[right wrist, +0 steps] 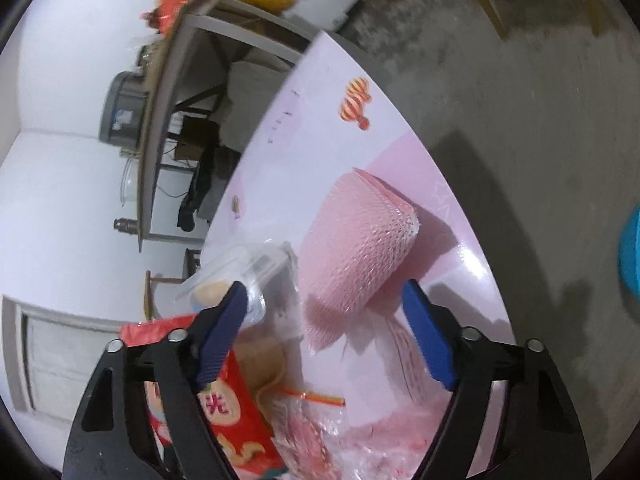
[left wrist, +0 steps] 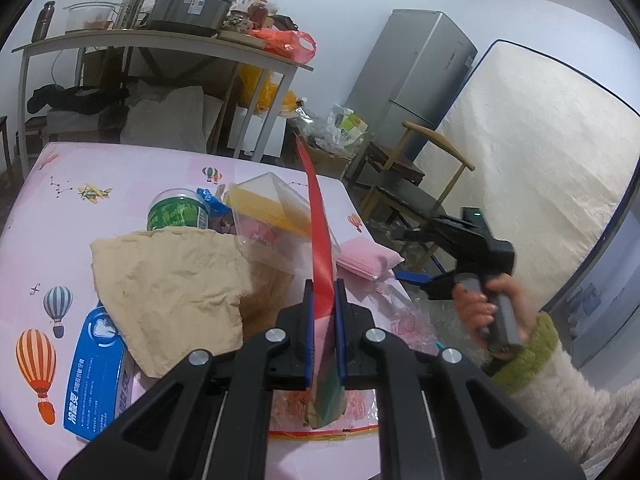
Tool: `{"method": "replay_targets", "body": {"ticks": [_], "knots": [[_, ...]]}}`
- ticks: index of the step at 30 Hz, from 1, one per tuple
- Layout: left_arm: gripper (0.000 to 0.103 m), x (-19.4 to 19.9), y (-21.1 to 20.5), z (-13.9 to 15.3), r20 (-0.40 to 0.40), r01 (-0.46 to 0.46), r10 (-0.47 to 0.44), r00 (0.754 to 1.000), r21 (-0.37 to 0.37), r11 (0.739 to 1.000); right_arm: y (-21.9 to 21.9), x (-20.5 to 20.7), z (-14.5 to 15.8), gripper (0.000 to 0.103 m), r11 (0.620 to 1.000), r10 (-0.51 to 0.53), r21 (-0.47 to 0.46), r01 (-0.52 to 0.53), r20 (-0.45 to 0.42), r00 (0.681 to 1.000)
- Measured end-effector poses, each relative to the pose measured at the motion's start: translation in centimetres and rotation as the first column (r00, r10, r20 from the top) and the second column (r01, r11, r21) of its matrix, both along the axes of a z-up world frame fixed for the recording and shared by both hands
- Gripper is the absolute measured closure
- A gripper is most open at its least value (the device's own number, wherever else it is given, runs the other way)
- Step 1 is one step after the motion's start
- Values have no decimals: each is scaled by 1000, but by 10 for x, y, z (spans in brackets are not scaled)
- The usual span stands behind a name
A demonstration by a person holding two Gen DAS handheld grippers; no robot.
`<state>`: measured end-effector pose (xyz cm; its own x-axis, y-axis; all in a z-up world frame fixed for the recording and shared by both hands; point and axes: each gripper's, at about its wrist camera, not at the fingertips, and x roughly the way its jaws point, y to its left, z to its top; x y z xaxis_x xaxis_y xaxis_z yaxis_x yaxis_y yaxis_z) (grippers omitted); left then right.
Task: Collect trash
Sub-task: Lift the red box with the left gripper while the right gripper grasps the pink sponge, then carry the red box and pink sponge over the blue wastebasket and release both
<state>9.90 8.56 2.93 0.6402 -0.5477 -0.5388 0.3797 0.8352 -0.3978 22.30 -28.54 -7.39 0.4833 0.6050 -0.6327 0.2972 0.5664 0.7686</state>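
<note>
Here the left hand-held gripper [left wrist: 323, 320] is clamped on a flat red packet [left wrist: 322, 248], held edge-up over the worktop [left wrist: 120, 172]; the right hand-held gripper [right wrist: 320, 328] stands open, its jaws either side of the pink foam net [right wrist: 352, 248] near the worktop's edge, not yet pressing it. To take the net well, I judge the pads should close gently across its middle, clear of the thin clear film beneath; foam squashes and slips. Counted among the trash: one foam net, one brown paper bag [left wrist: 168, 292], one green cup [left wrist: 180, 212], one clear plastic box [left wrist: 272, 204], one blue pack [left wrist: 96, 368].
</note>
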Motion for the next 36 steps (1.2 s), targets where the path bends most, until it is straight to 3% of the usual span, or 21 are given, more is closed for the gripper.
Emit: {"method": "replay_targets", "body": {"ticks": [6,8,13,24,36], "knots": [[95,4,-3,-4,-2,18,-18,1000,-2,1000,-1,4,-11,47,999,-33,30,34,-45,998],[95,5,-2,-4,-1,19,-19,1000,-4,1000,-2,1,-14,60,998,-41,41,44,-52,998],[95,4,-2,-5,1,19,-19,1000,-5,1000,-9,-5,-17,70,992,-68,108,71,-35,997],[95,2,-4,2,37,9,-8,999,-19,1000,-32,-23,7,73,968,-140,221,116,93,986],[95,-13,-26,27,111,26,-19,994,-59,998,-59,-81,55,73,968,-154,234,93,259,953]]}}
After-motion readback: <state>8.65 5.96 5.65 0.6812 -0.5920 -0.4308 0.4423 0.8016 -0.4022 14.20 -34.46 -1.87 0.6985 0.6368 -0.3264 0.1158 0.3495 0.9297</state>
